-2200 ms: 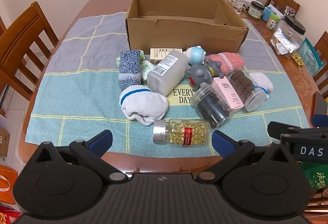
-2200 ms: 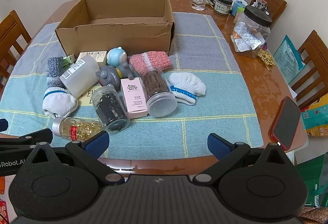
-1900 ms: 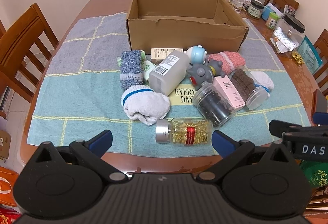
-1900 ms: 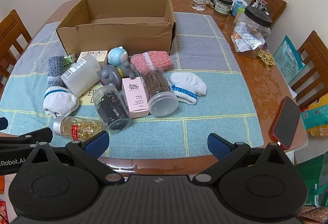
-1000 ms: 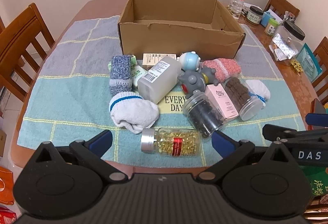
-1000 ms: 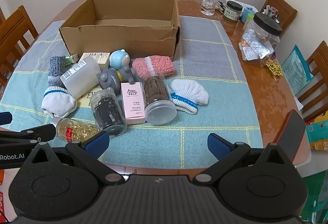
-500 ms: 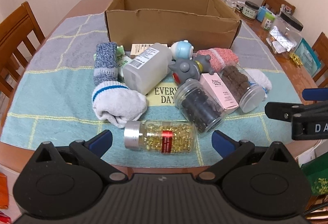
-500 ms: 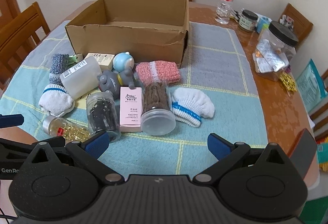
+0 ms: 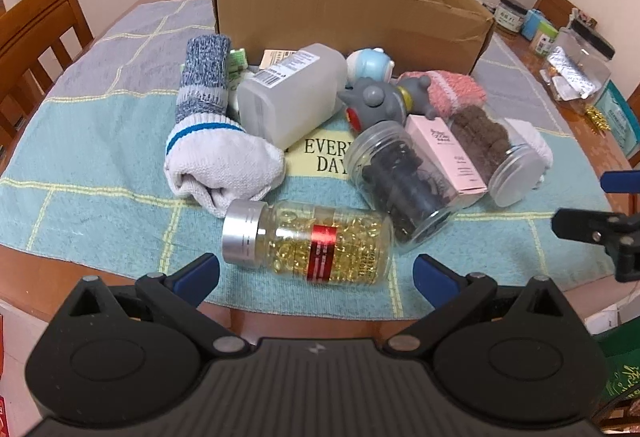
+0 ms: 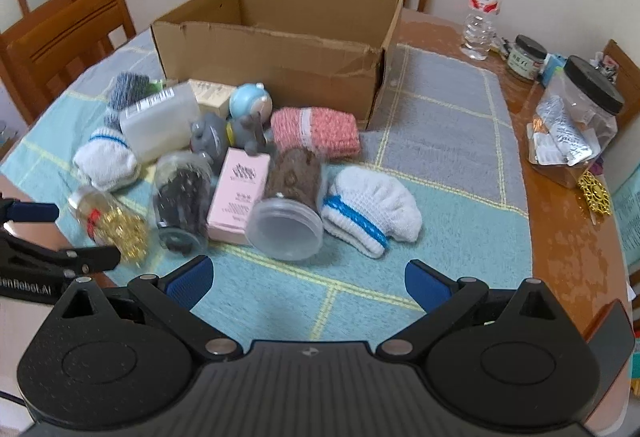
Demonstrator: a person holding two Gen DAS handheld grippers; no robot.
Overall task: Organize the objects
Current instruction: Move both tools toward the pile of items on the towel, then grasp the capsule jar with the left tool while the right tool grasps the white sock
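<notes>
Just ahead of the open left hand-held gripper lies the capsule bottle.

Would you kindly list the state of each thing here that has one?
Left gripper: open, empty.
Right gripper: open, empty.
Cardboard box: open-topped, upright.
Capsule bottle: capped, on its side.
Dark-filled jar: on its side.
Brown-filled jar: lidded, on its side.
Water bottle: upright, capped.

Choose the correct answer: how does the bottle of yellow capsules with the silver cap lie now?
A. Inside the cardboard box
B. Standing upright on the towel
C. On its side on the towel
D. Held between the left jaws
C: the bottle lies on its side on the towel, ahead of the open left gripper.
</notes>
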